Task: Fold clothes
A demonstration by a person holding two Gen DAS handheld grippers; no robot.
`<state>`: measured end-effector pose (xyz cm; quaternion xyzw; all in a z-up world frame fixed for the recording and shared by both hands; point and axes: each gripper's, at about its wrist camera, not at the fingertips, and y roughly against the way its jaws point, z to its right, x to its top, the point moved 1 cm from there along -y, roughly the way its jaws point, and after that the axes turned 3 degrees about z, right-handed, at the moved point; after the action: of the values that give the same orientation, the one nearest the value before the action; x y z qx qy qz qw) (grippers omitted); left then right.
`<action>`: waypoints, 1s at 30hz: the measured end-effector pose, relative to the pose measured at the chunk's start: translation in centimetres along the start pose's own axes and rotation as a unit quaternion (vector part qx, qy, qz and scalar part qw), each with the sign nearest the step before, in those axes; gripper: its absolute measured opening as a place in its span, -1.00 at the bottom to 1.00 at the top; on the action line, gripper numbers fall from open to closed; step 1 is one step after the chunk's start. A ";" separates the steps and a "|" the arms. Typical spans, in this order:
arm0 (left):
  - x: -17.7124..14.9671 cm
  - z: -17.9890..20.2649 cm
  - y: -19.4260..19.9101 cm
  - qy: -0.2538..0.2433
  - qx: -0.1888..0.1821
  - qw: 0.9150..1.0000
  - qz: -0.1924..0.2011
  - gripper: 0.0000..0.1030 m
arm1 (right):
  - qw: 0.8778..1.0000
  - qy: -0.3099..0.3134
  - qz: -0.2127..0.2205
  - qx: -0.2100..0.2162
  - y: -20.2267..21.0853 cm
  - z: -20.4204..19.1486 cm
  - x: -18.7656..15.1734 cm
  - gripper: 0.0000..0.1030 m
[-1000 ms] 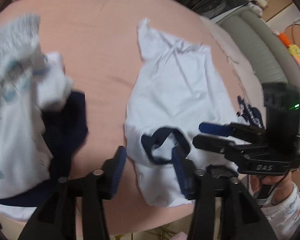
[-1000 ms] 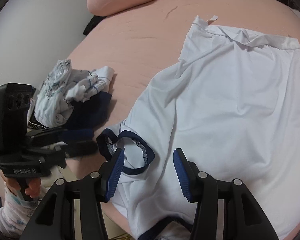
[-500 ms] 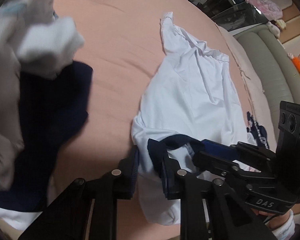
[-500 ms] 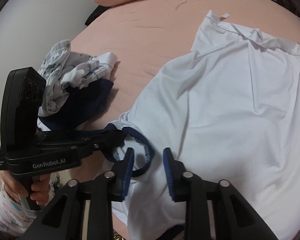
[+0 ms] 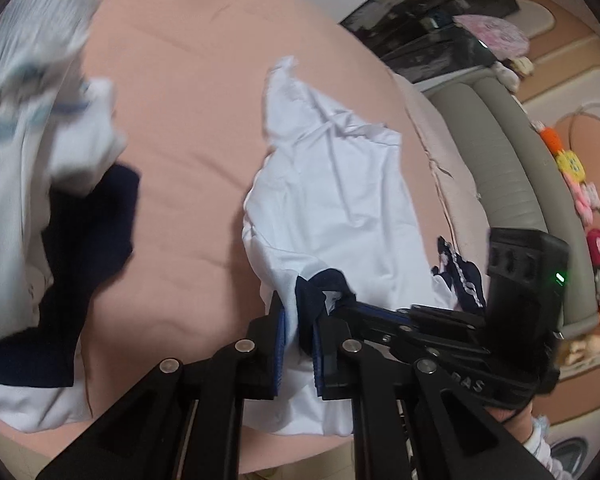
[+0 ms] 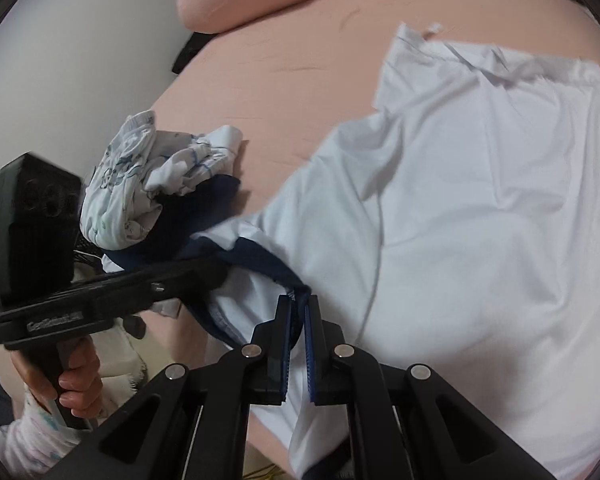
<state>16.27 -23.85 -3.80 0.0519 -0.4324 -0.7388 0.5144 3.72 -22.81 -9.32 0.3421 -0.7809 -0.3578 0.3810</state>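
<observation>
Pink bedsheet [image 5: 188, 128]: white T-shirt [image 6: 480, 208] spread centre-frame. Left gripper [image 5: 298, 332] and right gripper [image 6: 298, 340] each clenched on its navy collar [image 5: 314, 290]. Risk: trim slipping free, shirt bunching.

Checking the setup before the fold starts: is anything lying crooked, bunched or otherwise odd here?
The white shirt is not flat: its far hem is rumpled and folded over, and creases run across the body. Both the left claw and right claw pinch its navy-trimmed collar. An unfolded clothes pile lies beside it.
</observation>
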 end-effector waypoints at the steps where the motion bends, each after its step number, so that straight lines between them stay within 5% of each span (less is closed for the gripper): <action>1: 0.1 0.4 0.0 -0.005 0.001 1.000 0.000 -0.81 | 1.000 -0.009 -0.004 0.001 0.2 0.4 0.1 -0.75; 3: 0.3 1.1 0.1 -0.007 -0.012 1.000 -0.002 -0.82 | 0.999 -0.035 0.003 0.017 0.6 1.2 0.1 -0.31; 6: 0.5 1.9 0.2 0.005 -0.047 0.999 -0.009 -0.82 | 0.995 -0.075 0.011 0.057 1.0 2.3 -0.1 -0.07; 12: 1.0 4.3 -1.0 -0.007 -0.063 0.998 -0.015 -0.82 | 0.985 -0.106 0.047 0.127 1.5 3.0 -0.7 -0.13; 15: 0.8 4.9 -1.2 -0.012 -0.070 0.997 -0.021 -0.82 | 0.984 -0.091 0.058 0.142 1.9 2.8 -0.9 -0.65; 30: 0.1 9.0 -1.4 -0.096 -0.045 0.994 -0.023 -0.82 | 0.991 -0.076 0.096 0.055 4.9 4.6 -1.8 -0.69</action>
<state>10.50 -18.58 0.81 -0.0329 -0.4449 -0.7705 0.4553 -0.56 -17.48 -8.06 0.2581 -0.8553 -0.3012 0.3335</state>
